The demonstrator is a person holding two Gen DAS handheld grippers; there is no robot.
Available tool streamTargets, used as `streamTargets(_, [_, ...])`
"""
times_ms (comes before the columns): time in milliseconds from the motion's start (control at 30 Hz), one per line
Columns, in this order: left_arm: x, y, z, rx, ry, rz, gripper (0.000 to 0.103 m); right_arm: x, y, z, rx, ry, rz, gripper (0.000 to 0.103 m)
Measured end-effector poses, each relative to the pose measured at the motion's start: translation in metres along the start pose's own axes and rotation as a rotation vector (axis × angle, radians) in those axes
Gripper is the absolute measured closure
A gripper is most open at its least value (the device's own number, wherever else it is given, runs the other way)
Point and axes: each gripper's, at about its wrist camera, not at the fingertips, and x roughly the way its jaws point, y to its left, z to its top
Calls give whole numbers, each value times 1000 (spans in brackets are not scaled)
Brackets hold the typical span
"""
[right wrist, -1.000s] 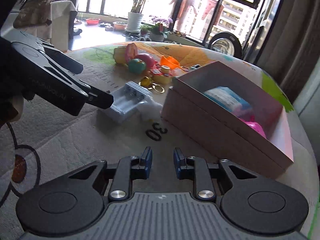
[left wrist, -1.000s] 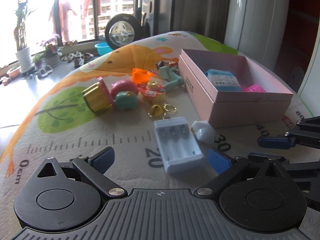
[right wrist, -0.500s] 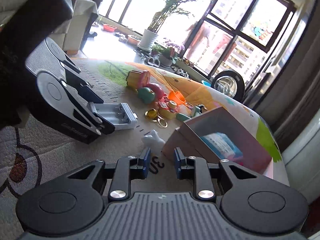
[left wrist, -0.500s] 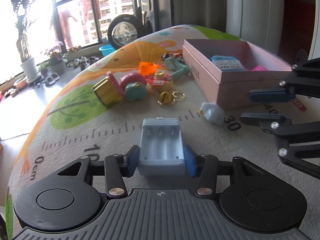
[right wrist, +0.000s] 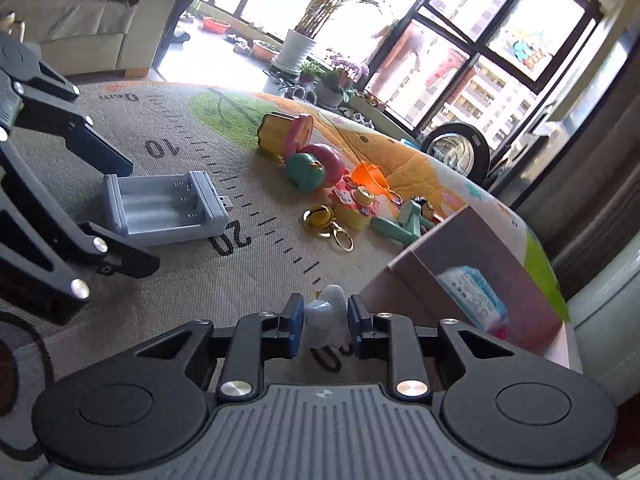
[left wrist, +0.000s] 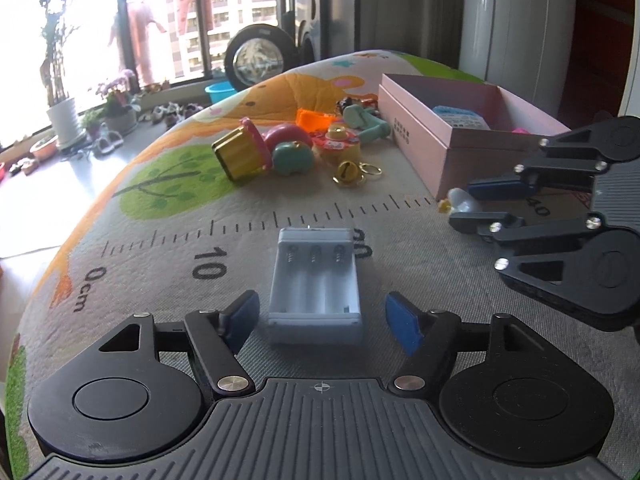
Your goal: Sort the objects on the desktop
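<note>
The left gripper [left wrist: 322, 322] hangs low over the table [left wrist: 168, 248], which wears a mat printed with a ruler and cartoon animals. Its fingers [left wrist: 402, 330] are opening, and the pads do not touch anything. The grey battery charger [left wrist: 316, 280] lies flat on the mat between them, a small gap on each side, its three empty slots facing up. Its near end is level with the pads; its far end, with a small plug, reaches the printed ruler marks.

The right gripper [right wrist: 322, 326] is at the right side of the table, just beside the near corner of the pink box [right wrist: 472, 280]. Its fingers [right wrist: 292, 324] stand narrow, one on each side of a small white toy [right wrist: 326, 320] that rests on the mat. The pads seem to touch the toy's sides, but I cannot tell if they really press on it. In the left wrist view the same toy [left wrist: 460, 204] shows between the two blue pads, close to the box wall.

Farther on, a group of small things lies together on the mat: a gold bell [left wrist: 347, 171] with key rings, a round teal toy [left wrist: 292, 158], a pink ring [left wrist: 284, 136], a gold and pink cup [left wrist: 240, 154] on its side, an orange piece [left wrist: 314, 117] and a teal dumbbell shape [left wrist: 366, 124] near the box.

The pink box is open and holds a blue packet [left wrist: 460, 118] and something bright pink at its far right.

Behind the table are a window [left wrist: 168, 12], potted plants [left wrist: 60, 112] and a sofa [right wrist: 92, 16].
</note>
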Motion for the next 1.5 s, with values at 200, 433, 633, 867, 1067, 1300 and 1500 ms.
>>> streamTargets(200, [6,-17,5,19,23,-32,27,-34,-53,-47,349,31,58,80])
streamTargets(433, [-6,-54,5,63,37,-294,17,-55,-82,-88,520,14,-25,46])
streamTargets(633, [-16,-68,15,220,-91,-133,6,-56,-79,-86,490,-10,14,40])
streamTargets(867, [24,-50,25,324,-30,-109,3,-67,-85,-65,462,-52,105,24])
streamTargets(1067, [38,-48,26,215,-11,-109,6,-42,-89,-53,509,0,168,25])
streamTargets(1300, [21,-51,15,199,-19,-118,18,-2,-75,-48,471,74,162,54])
streamTargets(1500, [-4,-50,11,187,-46,-117,20,-20,-75,-49,463,90,159,67])
